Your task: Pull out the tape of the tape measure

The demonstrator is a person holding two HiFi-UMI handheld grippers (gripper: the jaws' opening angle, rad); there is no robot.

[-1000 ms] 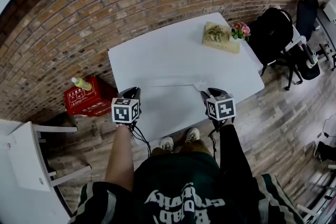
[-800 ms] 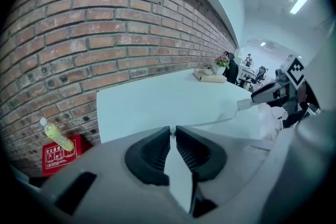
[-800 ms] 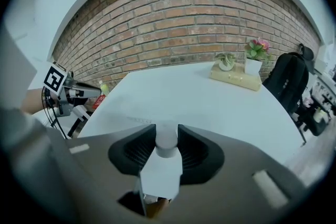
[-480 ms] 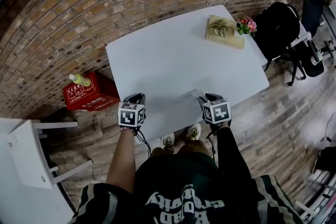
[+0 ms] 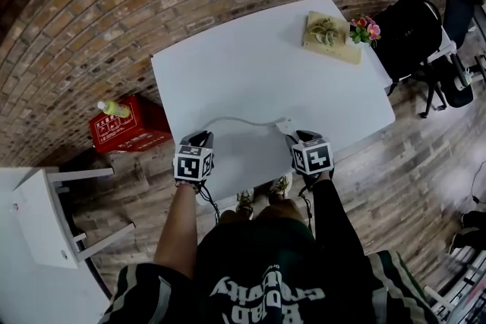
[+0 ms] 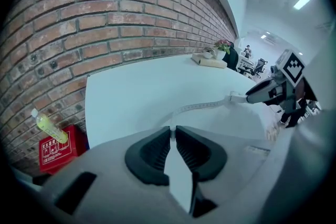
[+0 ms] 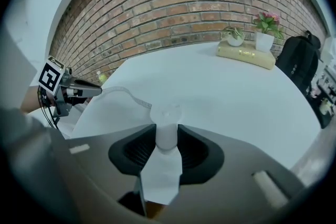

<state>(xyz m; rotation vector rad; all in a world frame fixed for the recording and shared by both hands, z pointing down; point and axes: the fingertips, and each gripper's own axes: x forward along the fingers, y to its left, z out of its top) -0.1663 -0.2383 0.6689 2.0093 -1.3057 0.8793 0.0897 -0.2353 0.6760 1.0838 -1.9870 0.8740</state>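
Observation:
A small white tape measure case (image 7: 167, 113) sits between the pads of my right gripper (image 7: 167, 136), which is shut on it just above the white table (image 5: 258, 64). The case (image 5: 285, 122) also shows in the head view ahead of the right gripper (image 5: 295, 139). A thin white tape (image 5: 235, 120) runs from it in a slack arc over the table to my left gripper (image 5: 200, 137). The left gripper (image 6: 172, 132) is shut on the tape's end, its jaws nearly together. The tape (image 6: 202, 106) leads off to the right gripper (image 6: 251, 96). From the right gripper view, the tape (image 7: 125, 93) runs to the left gripper (image 7: 97, 90).
A wooden board (image 5: 332, 38) with a plant and a pink flower pot (image 5: 364, 29) lies at the table's far right corner. A red box (image 5: 125, 131) with a bottle stands on the floor at left. A black backpack on a chair (image 5: 410, 30) is at right. A brick wall backs the table.
Both grippers have sunk towards the table's near edge and drawn slightly closer together. The tape between them now hangs in a looser arc over the tabletop.

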